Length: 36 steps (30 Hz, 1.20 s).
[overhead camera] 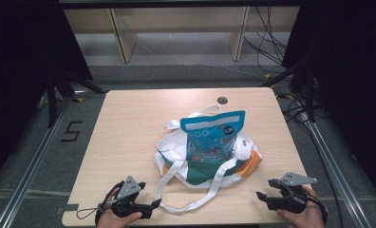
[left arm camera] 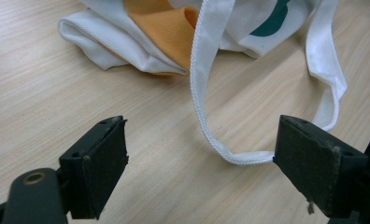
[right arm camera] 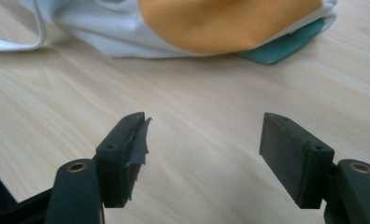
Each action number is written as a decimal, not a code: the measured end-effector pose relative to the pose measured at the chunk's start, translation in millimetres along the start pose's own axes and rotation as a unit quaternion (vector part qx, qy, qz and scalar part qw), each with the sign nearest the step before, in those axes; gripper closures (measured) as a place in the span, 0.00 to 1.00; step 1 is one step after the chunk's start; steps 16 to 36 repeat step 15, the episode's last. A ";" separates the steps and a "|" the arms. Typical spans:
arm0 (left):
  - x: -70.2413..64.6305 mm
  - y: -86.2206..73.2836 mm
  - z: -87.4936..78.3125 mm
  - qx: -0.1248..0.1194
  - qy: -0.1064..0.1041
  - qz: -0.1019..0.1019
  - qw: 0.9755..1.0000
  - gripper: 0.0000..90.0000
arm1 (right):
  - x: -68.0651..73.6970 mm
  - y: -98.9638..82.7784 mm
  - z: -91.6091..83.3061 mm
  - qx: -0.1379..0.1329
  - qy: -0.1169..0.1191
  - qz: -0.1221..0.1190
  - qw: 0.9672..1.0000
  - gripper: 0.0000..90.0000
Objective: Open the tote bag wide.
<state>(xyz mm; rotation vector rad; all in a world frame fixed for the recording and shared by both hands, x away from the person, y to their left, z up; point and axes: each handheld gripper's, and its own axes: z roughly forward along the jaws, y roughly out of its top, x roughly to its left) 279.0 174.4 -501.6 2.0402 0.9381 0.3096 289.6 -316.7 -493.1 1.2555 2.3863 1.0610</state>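
Observation:
A white tote bag [overhead camera: 202, 168] with orange and teal patches lies slumped mid-table, and a blue snack pouch [overhead camera: 212, 135] stands upright in its mouth. One long white strap [overhead camera: 188, 205] loops out toward the table's front edge. My left gripper [overhead camera: 154, 206] rests at the front left, open. In the left gripper view its jaws [left arm camera: 199, 154] stand wide apart, and the strap [left arm camera: 198, 93] lies on the wood between them, its bend close to the right pad. My right gripper [overhead camera: 265, 189] is at the front right, open over bare wood [right arm camera: 202, 140], short of the bag's orange corner [right arm camera: 220, 23].
The light wooden table [overhead camera: 129, 123] has a round cable hole [overhead camera: 222, 100] near its far edge. Beyond it stands a wooden shelf frame [overhead camera: 124, 38]. Cables [overhead camera: 271, 42] hang at the back right, and metal rails run along both sides of the table.

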 end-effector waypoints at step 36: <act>2.3 -0.9 1.2 -0.007 0.009 -0.012 1.000 0.19 | 0.0 -4.7 3.7 0.027 -0.003 -0.005 1.000 0.35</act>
